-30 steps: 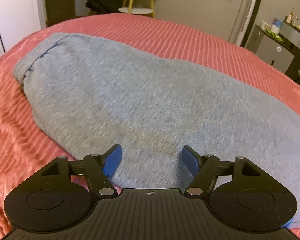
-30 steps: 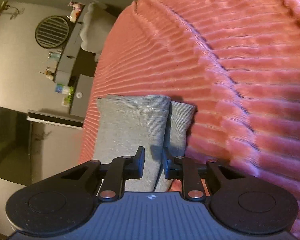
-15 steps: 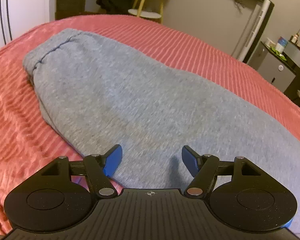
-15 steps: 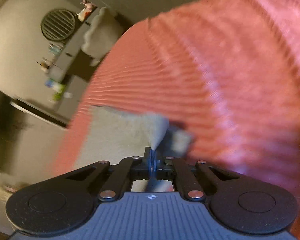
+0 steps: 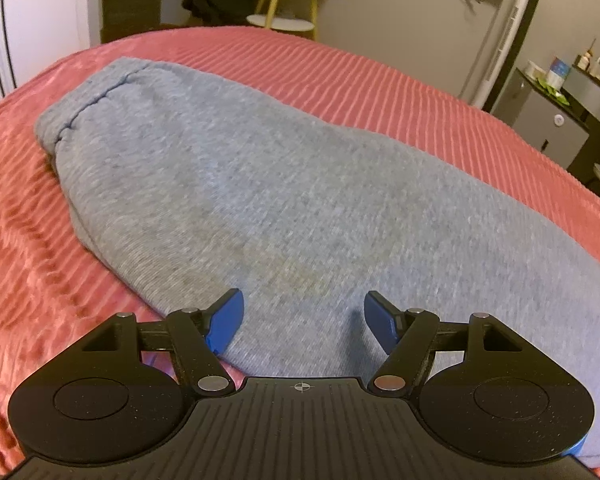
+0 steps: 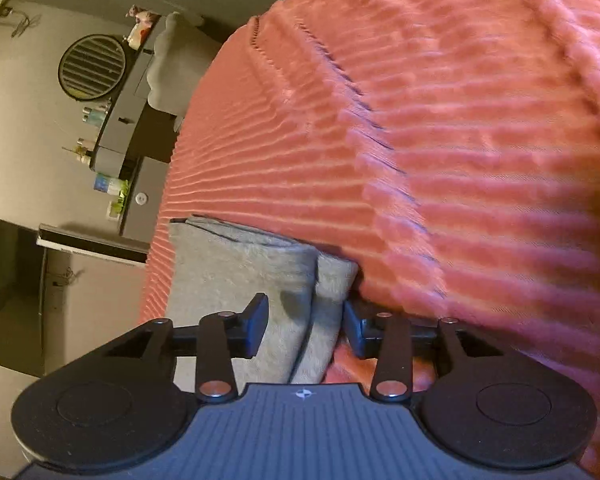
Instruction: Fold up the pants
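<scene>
While pants (image 5: pixel 284 200) lie flat, left hand-held gripper (image 5: pixel 304 316) wide; right hand-held gripper (image 6: pixel 305 322) agape, straddling cuffs (image 6: pixel 300 268).

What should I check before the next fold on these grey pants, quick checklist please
1. Left gripper open, over the pants: ok.
2. Right gripper open around the leg cuffs: ok.
3. Cuffs clamped: not ok.
4. Legs stacked, cuffs roughly aligned: ok.
5. Waistband lying flat on the bedspread: ok.
6. Fabric under the top layer smooth: cannot tell.
</scene>
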`<state>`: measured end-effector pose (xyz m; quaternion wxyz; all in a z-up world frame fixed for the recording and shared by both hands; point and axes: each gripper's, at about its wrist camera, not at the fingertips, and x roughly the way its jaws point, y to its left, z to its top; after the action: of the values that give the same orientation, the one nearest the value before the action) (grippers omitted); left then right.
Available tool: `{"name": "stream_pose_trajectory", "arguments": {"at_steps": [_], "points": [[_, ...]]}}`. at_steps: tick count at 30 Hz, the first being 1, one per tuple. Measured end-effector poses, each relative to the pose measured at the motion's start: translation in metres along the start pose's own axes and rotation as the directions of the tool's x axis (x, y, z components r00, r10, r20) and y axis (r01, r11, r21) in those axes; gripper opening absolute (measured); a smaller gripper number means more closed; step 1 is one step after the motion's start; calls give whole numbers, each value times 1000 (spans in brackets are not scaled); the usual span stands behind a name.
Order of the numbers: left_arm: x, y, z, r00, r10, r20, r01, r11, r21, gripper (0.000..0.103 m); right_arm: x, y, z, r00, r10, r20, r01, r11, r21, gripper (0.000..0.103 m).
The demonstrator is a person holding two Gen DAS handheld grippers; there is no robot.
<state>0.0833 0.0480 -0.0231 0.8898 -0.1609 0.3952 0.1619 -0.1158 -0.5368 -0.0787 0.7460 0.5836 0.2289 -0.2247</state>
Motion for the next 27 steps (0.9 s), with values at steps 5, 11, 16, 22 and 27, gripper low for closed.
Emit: {"name": "stream_pose_trajectory", "arguments": {"at_steps": [5,11,16,22,27], "points": [[1,0,0,1000,-1,0,1,1000,5,74,-3,21,-4,997,40,60,-34,994,-104,20],[1,-10,-3,999,-30,-18,31,997,71,75,20,30,3,1000,4,6,-3,990,-142,37],[2,-16,-7,1000,-22,-22,24,992,120,75,18,43,2,998,-61,35,67,979,-194,9],[0,-19,-8,998,-57,-22,60,989,139,75,-13,149,-53,990,5,139,89,748,-658,8],[-9,-23,-9,993,-115,-15,116,978,171,74,-28,239,-177,986,149,-76,-124,351,-928,8]]}}
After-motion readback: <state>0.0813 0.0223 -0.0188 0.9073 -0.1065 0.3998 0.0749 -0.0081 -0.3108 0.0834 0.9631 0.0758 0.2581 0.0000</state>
